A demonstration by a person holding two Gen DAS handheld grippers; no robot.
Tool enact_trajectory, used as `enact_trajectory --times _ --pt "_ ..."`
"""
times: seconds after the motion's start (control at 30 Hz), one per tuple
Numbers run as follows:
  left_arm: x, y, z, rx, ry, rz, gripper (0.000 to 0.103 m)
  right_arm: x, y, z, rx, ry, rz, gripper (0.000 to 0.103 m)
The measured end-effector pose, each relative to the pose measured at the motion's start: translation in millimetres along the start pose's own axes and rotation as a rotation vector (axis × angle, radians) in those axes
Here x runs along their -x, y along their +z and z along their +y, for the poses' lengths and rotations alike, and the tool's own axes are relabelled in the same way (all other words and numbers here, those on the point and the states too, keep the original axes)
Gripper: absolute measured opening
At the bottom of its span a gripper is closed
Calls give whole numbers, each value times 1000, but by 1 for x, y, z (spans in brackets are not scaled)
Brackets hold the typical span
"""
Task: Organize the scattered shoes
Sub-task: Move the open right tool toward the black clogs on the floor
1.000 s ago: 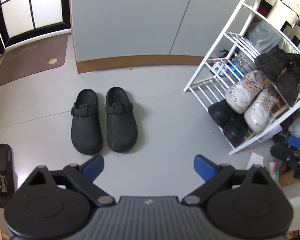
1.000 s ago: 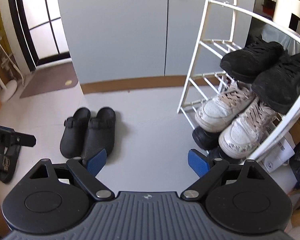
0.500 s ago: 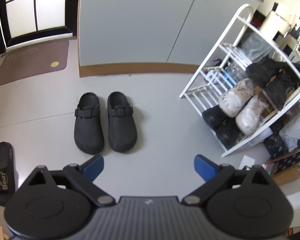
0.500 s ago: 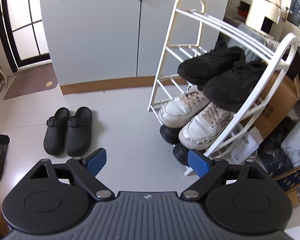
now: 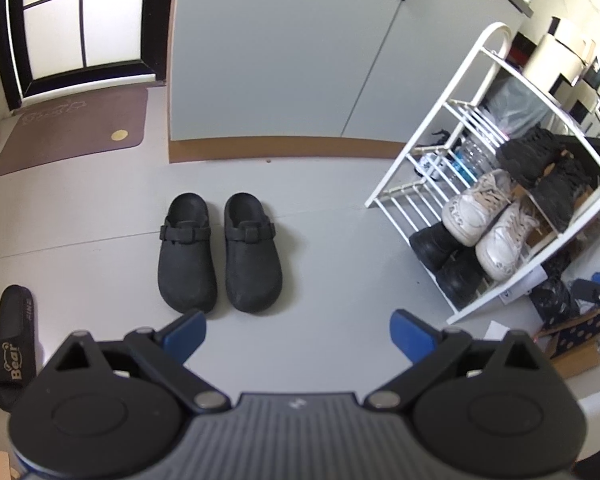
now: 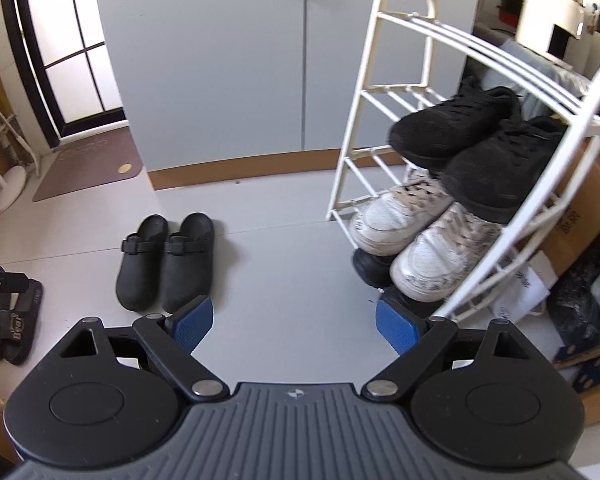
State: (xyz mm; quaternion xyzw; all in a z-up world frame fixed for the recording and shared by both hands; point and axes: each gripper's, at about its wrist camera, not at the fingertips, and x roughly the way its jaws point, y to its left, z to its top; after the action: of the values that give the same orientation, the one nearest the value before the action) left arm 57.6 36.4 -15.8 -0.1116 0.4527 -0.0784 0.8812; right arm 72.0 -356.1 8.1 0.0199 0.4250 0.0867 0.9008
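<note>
Both tools raised since earlier frame; more floor and rack visible. Left tool (image 5: 298, 332) wide, holding nothing. Right tool (image 6: 294, 322) wide, holding nothing. Clogs (image 5: 220, 252) paired on floor (image 5: 332, 216), well apart from rack (image 6: 384, 128). Sneakers (image 6: 416, 240) on rack. Slippers (image 5: 10, 344) on floor, far left.

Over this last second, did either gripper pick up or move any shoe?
No. Both grippers only pulled back from the floor, so the rack shows more fully. The left gripper and right gripper stayed open and empty. The black clogs and the racked shoes kept their places.
</note>
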Motion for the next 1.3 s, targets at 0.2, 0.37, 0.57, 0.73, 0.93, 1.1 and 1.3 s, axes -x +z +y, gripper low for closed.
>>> enact_trajectory --times 0.2,0.37,0.57,0.73,0.93,1.1,1.3 --pt "-1 7 20 57 48 -14 100 -40 15 20 -26 111 6 92" --pt "-11 8 31 58 87 8 100 -82 20 46 -26 188 40 92" --pt "-21 13 48 78 133 23 100 -127 29 73 -21 230 86 92" --pt "-32 19 61 93 156 45 100 -152 40 94 -3 259 102 92" --pt "-52 25 71 96 176 85 100 -182 54 110 -8 282 122 92" --pt "-68 32 76 102 189 118 99 -210 62 122 -14 291 151 92" --pt "-76 40 82 104 200 125 99 -238 70 136 -37 323 184 91"
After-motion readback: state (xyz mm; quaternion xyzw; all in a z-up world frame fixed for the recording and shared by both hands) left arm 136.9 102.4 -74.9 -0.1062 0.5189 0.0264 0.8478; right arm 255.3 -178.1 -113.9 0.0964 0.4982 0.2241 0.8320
